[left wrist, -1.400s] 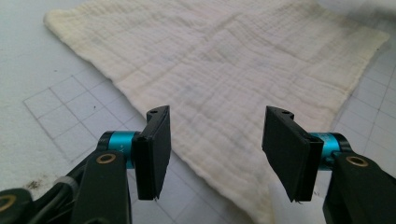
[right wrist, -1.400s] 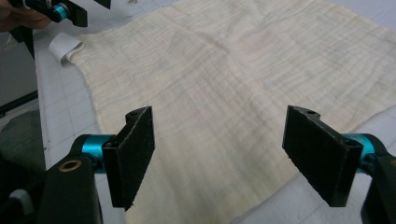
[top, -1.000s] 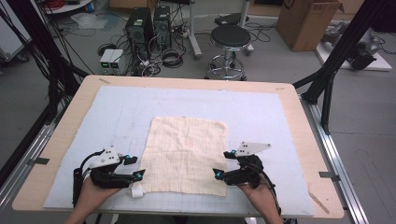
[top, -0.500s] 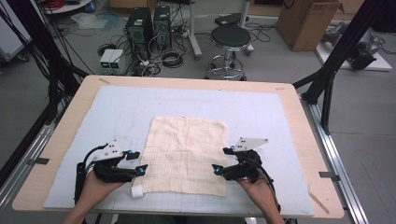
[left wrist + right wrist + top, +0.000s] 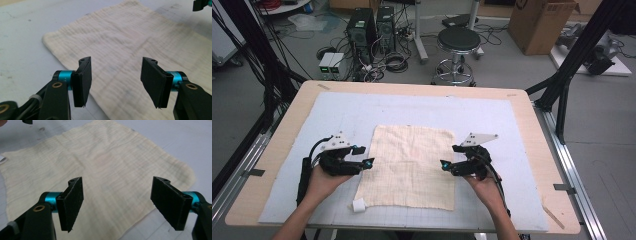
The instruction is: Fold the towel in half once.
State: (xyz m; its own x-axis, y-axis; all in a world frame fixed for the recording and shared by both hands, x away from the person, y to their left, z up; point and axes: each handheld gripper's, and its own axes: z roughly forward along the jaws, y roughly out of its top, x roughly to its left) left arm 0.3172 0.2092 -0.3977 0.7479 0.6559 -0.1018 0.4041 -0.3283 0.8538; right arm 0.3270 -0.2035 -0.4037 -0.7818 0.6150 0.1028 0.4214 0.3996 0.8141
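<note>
A cream cloth (image 5: 412, 165) lies flat and spread out on the pale blue mat (image 5: 492, 115). My left gripper (image 5: 364, 156) hovers at the cloth's left edge, open, jaws pointing right over the fabric. My right gripper (image 5: 448, 163) hovers at the right edge, open, jaws pointing left. In the left gripper view the cloth (image 5: 130, 47) stretches away beyond the open gripper (image 5: 116, 80), with nothing between the jaws. In the right gripper view the cloth (image 5: 100, 162) spreads under the wide-open gripper (image 5: 117, 203), its rounded corner at the right.
A small white tag (image 5: 358, 204) sticks out at the cloth's near left corner. The mat covers a wooden table (image 5: 277, 135). Beyond the table stand a stool (image 5: 458, 42), computer towers (image 5: 372, 25) with cables, and a cardboard box (image 5: 539, 22).
Both grippers have moved away from the near edge, along the cloth's sides toward its middle. The cloth has not moved.
</note>
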